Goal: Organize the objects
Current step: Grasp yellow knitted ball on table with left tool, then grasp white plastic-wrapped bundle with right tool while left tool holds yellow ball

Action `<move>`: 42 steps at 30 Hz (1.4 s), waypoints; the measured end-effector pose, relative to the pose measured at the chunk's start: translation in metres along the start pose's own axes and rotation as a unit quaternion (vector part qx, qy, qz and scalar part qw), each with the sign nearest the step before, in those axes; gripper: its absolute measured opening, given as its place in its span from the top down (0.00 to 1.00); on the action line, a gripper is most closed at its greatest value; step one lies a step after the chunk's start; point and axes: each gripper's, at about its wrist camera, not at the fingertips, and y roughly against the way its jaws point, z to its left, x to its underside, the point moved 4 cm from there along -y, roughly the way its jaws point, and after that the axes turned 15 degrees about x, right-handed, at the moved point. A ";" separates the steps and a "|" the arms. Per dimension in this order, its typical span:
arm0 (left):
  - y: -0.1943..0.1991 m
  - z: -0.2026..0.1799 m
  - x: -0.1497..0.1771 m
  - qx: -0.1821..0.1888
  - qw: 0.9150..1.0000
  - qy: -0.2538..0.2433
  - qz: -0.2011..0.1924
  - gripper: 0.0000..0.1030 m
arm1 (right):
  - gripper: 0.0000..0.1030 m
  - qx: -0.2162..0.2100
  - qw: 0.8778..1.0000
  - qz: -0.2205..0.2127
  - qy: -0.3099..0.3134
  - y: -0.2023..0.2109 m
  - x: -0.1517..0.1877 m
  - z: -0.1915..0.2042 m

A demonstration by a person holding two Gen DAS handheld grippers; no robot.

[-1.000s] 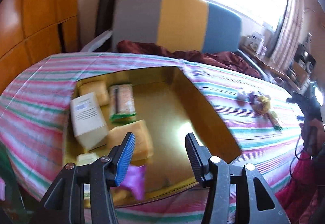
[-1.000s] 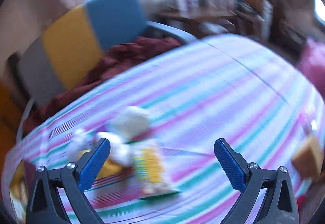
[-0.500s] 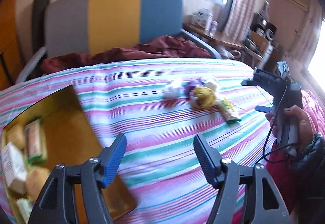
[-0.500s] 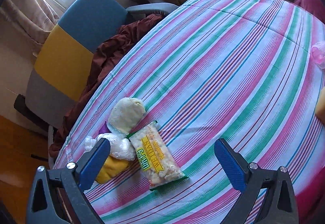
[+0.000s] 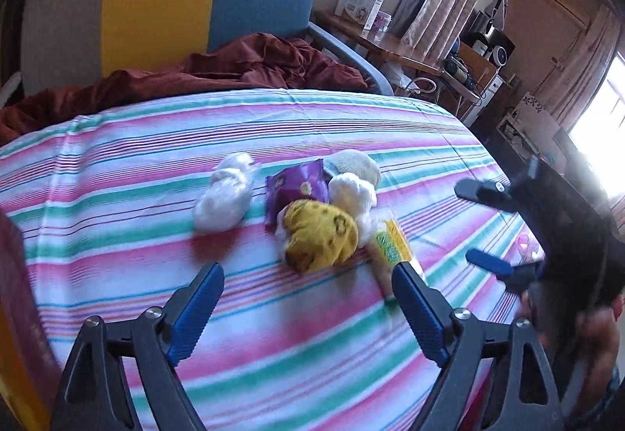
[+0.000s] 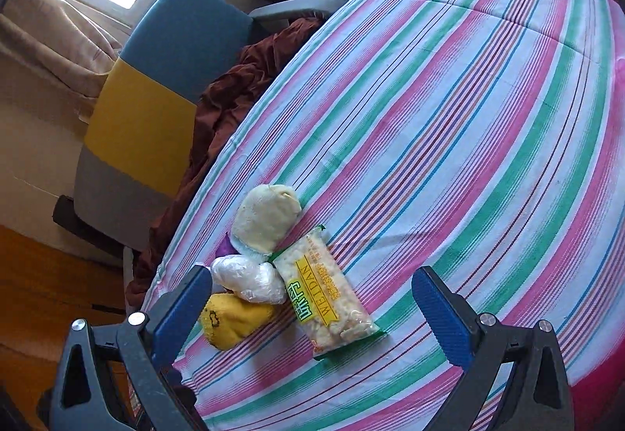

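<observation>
On the striped cloth (image 5: 117,173), centre of the left wrist view: one cluster of packets. Yellow pouch (image 5: 318,235) at centre; purple packet (image 5: 295,186) touching it at 11 o'clock; white bundle (image 5: 353,192) at 1 o'clock; cream bundle (image 5: 355,163) behind; snack bag (image 6: 330,292) at 4 o'clock. Separate white wrapped bundle (image 5: 224,196) at 9 o'clock, just beside. Left gripper (image 5: 308,302): jaws spread, empty, short of the cluster. Right gripper (image 6: 312,306): jaws spread, empty, framing the snack bag.

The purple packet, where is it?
In the left wrist view the purple packet lies mid-bed on the striped sheet, behind the yellow bundle, right of a white bag.
</observation>
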 end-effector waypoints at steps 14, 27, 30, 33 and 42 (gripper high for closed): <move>-0.055 0.032 0.011 0.047 0.997 0.056 0.013 0.57 | 0.00 -0.011 1.000 0.018 0.004 -0.012 -0.001 0.004; 0.004 0.012 0.101 0.009 0.999 -0.021 -0.034 0.60 | 0.00 -0.009 0.999 0.008 0.039 -0.011 0.002 0.014; 0.001 0.015 0.102 0.017 0.999 -0.018 -0.039 0.61 | 0.00 -0.011 0.996 -0.016 0.092 -0.004 0.007 0.034; -0.001 0.015 0.102 0.021 0.999 -0.019 -0.042 0.61 | 0.05 0.003 0.987 -0.035 0.158 -0.001 0.016 0.055; 0.001 0.017 0.105 0.030 0.998 -0.014 -0.046 0.61 | 0.33 0.071 0.950 -0.081 0.294 -0.007 0.042 0.088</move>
